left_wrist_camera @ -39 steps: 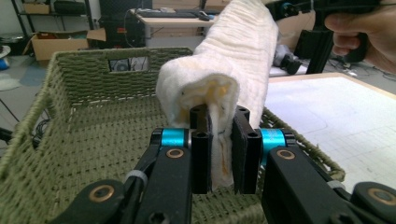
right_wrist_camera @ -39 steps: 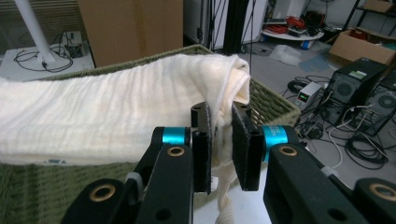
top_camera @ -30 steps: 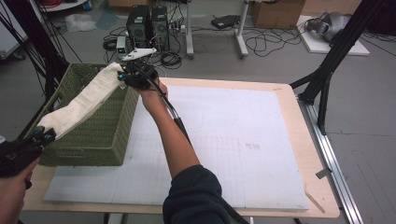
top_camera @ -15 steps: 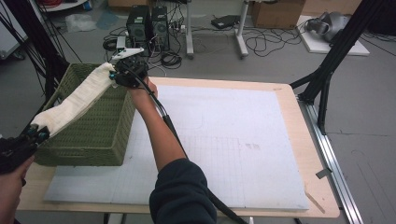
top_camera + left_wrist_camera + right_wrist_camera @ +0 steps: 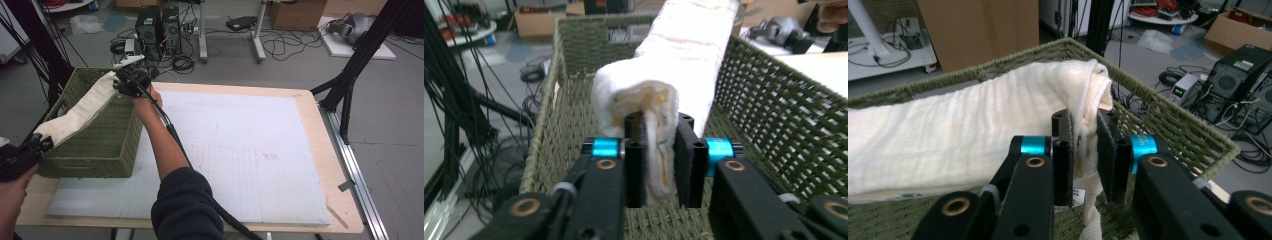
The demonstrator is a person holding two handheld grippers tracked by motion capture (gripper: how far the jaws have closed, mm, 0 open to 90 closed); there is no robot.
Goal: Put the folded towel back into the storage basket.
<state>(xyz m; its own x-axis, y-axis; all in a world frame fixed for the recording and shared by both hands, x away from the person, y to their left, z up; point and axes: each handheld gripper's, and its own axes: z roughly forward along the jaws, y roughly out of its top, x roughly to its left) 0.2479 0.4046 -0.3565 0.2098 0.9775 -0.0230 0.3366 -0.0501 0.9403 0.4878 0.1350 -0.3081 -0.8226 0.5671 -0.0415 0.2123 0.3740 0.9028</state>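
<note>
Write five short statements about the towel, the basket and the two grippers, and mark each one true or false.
1. The cream towel is stretched between the left gripper and the right gripper. True.
2. The towel lies flat on the white foam mat. False: it hangs above the green woven basket, held at both ends.
3. The basket stands at the left side of the table. True.
4. The right gripper holds nothing. False: an end of the towel sits between its jaws.
5. The basket is made of clear plastic. False: it is green wicker.
</note>
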